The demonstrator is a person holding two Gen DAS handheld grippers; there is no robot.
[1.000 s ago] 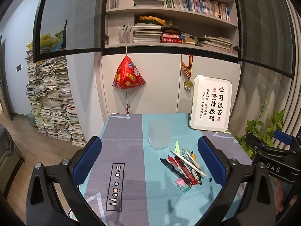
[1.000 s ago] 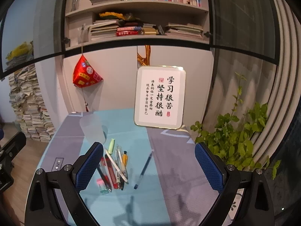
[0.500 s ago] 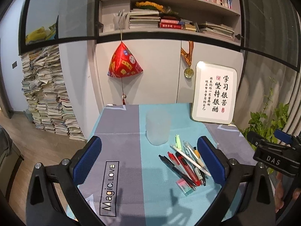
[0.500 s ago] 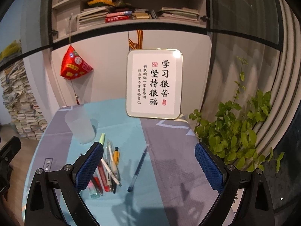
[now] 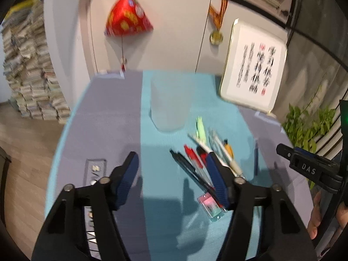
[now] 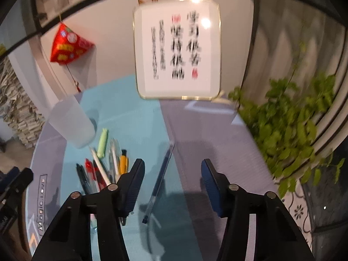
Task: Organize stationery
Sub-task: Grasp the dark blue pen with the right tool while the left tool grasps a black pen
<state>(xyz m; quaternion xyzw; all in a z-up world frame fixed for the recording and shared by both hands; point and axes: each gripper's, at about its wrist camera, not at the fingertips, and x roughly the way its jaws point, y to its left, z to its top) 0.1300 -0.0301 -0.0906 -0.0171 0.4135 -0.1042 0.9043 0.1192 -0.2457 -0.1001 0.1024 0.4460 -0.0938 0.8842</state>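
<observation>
Both jaws were closing, nothing gripped: the left gripper [image 5: 171, 169] over bare cloth, the right gripper [image 6: 173, 174] straddling a blue pen [image 6: 159, 179] at twelve o'clock.

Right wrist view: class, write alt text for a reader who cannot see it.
The right tool, jaws closing on nothing, hangs above a lone blue pen on a teal-and-grey tablecloth. Left lie bunched pens beside a frosted cup.

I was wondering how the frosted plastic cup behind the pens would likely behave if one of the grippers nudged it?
The cup looks thin-walled, translucent and empty, so it is probably very light and would slide on the tablecloth or tip. It stands taller than it is wide, so a high push would likely topple it. Once on its side it would probably roll.
</observation>
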